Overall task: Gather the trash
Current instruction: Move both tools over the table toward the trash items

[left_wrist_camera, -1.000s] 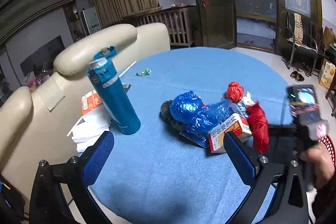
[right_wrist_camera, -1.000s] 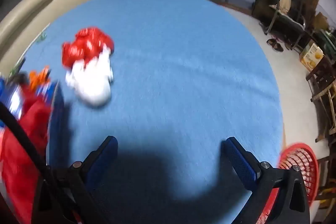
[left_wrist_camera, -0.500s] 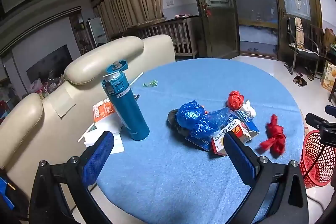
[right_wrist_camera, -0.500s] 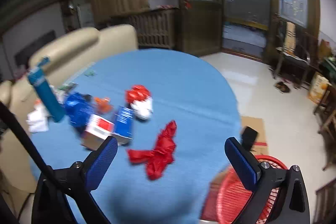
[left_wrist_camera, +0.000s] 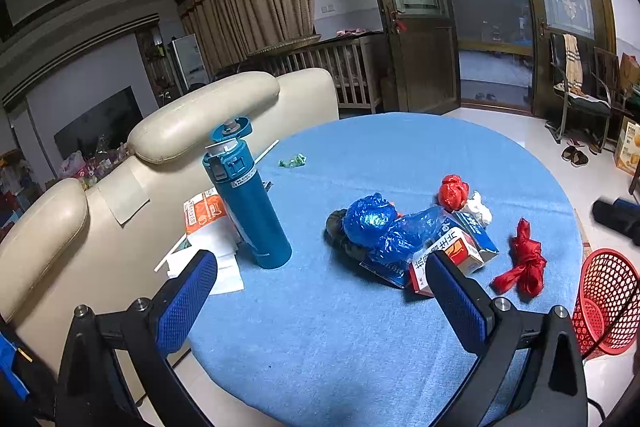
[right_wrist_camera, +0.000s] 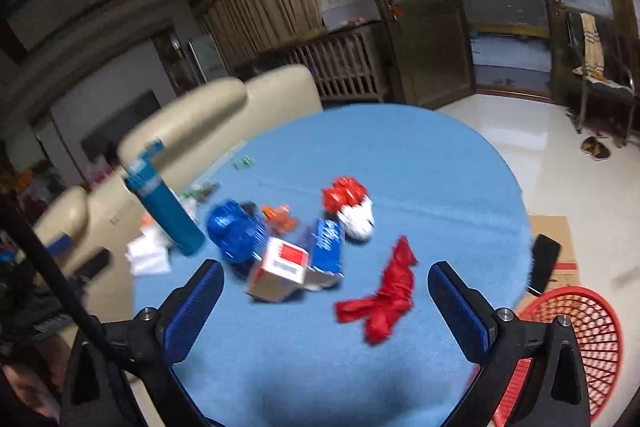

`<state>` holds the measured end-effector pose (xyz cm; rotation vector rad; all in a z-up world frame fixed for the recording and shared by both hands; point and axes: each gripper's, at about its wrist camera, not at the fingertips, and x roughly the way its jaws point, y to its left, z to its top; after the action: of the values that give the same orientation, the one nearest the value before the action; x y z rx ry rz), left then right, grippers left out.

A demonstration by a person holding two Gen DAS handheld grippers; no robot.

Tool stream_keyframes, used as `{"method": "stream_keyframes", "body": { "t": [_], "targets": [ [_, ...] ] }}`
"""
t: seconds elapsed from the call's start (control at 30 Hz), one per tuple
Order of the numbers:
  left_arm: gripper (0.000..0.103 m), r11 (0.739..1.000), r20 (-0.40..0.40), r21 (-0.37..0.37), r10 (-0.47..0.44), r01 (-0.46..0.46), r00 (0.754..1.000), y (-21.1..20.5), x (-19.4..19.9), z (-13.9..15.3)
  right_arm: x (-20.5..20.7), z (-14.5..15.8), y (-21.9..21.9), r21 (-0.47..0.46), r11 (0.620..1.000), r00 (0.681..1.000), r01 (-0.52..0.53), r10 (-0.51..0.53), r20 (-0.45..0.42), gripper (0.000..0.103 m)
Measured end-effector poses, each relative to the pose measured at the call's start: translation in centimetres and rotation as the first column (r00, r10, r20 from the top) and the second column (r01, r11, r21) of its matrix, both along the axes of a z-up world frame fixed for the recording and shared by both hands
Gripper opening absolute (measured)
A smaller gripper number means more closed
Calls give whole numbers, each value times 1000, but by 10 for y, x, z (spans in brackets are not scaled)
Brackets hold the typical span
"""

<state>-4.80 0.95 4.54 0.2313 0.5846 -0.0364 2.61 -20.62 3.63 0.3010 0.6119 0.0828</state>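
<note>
near table edge [right_wrist_camera: 516, 211], red bag [right_wrist_camera: 384, 295], basket [right_wrist_camera: 576, 343]

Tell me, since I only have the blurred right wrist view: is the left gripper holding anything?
Observer: No. The left gripper is open and empty, above the near edge of the table.
Operator: Is the bottle capped?
Observer: No. The bottle stands upright with its lid flipped open.
Operator: Is anything tucked against the blue bag?
Observer: Yes. A dark crumpled thing touches the blue bag on the side facing the bottle.
</note>
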Motion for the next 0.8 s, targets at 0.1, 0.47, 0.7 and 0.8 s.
{"method": "stream_keyframes", "body": {
  "t": [0.1, 0.47, 0.7, 0.8],
  "targets": [
    [103, 1000, -1, -2, -2, 2, 1000, -1, 0, 0, -8, 11, -3, 18, 1000, 999, -9, 8, 42, 103],
    [103, 1000, 12, 18, -22, 21, 1000, -12, -8, 4, -24, 15, -19, 28, 999, 1000, 21, -21, 4, 103],
    [103, 999, 6, 27, -30, 29, 1000, -17, -9, 3, -26, 7, -16, -13, 999, 999, 34, -34, -35, 103],
    [103, 999, 2, 29, -33, 33, 999, -19, -9, 2, -25, 4, -13, -39, 998, 998, 39, -41, -50, 103]
  ]
}}
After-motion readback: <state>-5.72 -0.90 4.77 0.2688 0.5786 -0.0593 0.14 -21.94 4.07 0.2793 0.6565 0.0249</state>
